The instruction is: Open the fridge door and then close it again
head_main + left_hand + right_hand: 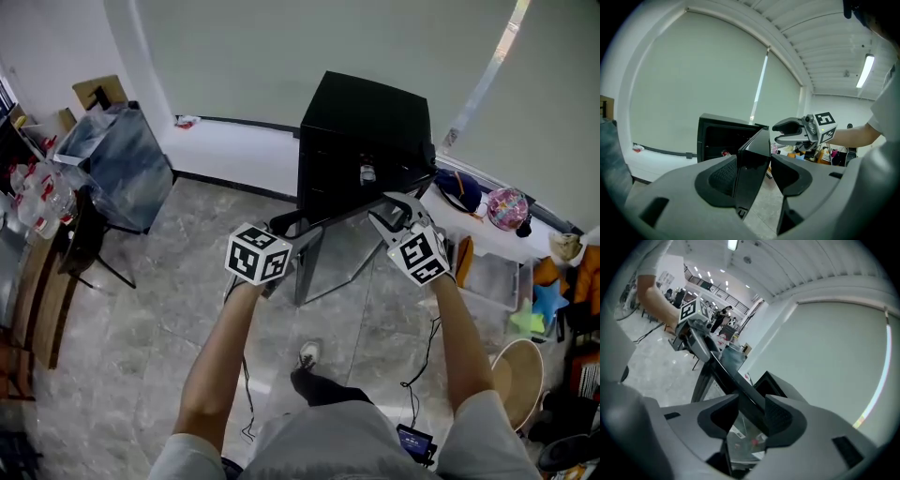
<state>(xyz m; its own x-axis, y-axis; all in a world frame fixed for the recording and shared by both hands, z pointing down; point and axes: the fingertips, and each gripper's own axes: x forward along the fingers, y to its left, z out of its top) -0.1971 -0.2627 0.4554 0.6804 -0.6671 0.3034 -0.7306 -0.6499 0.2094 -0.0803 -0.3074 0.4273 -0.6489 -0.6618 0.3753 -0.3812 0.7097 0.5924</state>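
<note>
Your head view looks steeply down on the fridge [361, 131]; both gripper views sit close on its door [752, 168] (shared, facing each other).

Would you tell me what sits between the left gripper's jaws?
The edge of the open fridge door stands between them, as the left gripper view shows.

The fridge [361, 122] interior stays dark in the head view, and one small item on its shelf [367, 173] is too small to name. The left gripper [286, 230] sits mostly hidden under its marker cube [256, 253]. Far right, the floor clutter [553, 281] runs off the edge. The fridge door [752, 173] loses its bottom behind the gripper body.
</note>
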